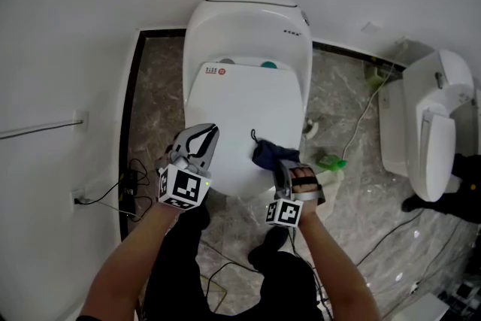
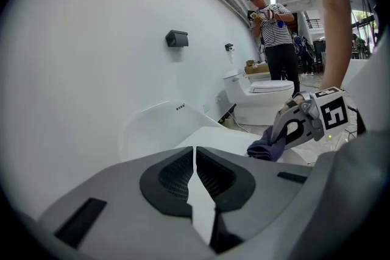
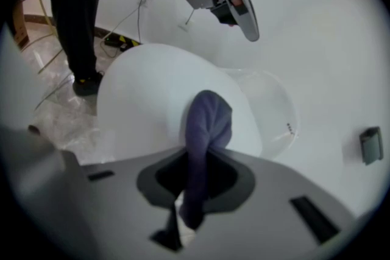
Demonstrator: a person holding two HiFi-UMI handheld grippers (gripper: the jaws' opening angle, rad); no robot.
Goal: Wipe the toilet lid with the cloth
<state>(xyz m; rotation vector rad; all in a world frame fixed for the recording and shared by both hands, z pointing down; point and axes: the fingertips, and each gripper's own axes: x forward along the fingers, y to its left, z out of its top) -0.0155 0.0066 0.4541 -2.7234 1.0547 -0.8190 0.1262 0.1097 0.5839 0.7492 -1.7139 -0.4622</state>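
Item: closed white glossy toilet lid (image 1: 244, 120), oval, on a one-piece white toilet against a white wall. On its front right part lies the dark blue crumpled cloth (image 1: 268, 155), just beside the lid's right rim and near its rounded front rim. Right gripper (image 1: 280, 166): jaws clenched on the cloth, a fold of it running down between the pads and the rest bunched forward onto the lid. Left gripper (image 1: 210, 134): jaws closed together with nothing between them, poised over the lid's front left edge; contact with the lid cannot be made out. Step, as judged: the wipe is at or near its start, with the cloth on the surface and most of the lid not yet covered. Next move, as judged: press the bunch flat and draw it across and rearward toward the hinge line. Edges: the right and front rims fall away close to the cloth, so an outward stroke risks slipping it off. Open room: a broad bare surface lies left and rearward, though the left gripper stands in the path of a long leftward stroke. Surroundings: a grey marbled floor (image 1: 154, 101), black cables (image 1: 131, 177) at left, and a second white toilet (image 1: 432, 131) well apart at right.
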